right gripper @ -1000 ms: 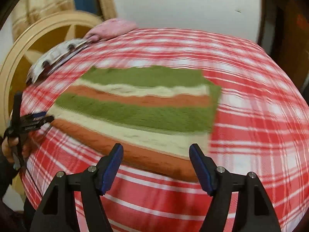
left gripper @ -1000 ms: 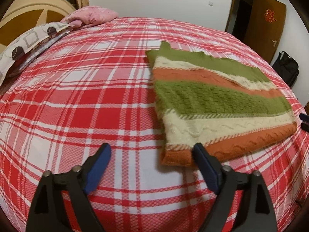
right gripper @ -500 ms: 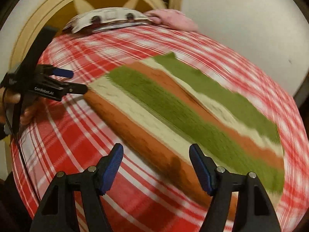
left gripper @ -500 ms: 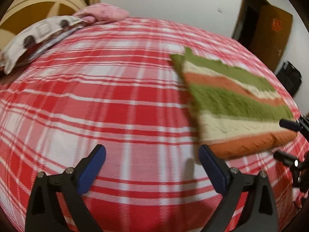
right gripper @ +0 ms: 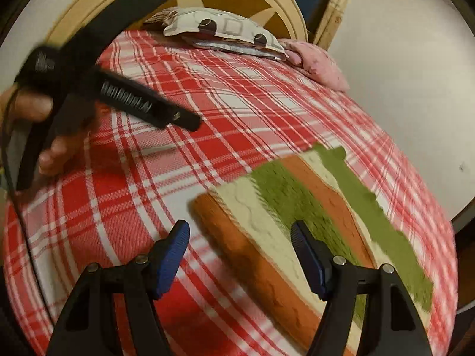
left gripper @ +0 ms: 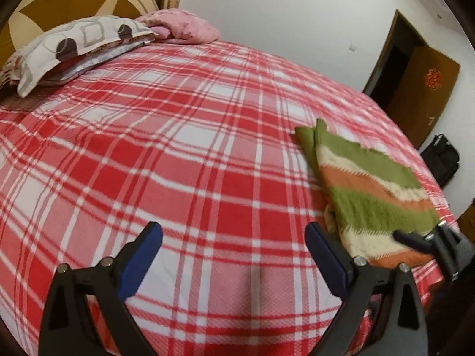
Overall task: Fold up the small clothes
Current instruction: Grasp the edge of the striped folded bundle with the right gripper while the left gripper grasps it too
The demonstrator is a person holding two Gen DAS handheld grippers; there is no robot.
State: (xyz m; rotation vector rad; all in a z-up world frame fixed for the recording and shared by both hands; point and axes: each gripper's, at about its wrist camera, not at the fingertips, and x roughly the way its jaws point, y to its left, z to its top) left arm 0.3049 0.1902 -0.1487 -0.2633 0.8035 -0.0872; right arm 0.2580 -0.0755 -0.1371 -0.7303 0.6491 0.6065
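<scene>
The plaid bed (left gripper: 184,154) carried the folded striped sweater (right gripper: 299,222) near its edge. The knit looked soft, thick and floppy, best pinched at a corner of the orange hem. The left gripper (left gripper: 234,252) and right gripper (right gripper: 240,249) hovered, fingers apart, empty.

Right tongs (right gripper: 240,255) agape over folded sweater (right gripper: 297,225).

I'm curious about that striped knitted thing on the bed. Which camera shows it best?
The right wrist view: the folded sweater lies just ahead, with its stripes large though blurred. The left wrist view shows the same sweater smaller, off at the right edge, its near corner partly hidden.
</scene>
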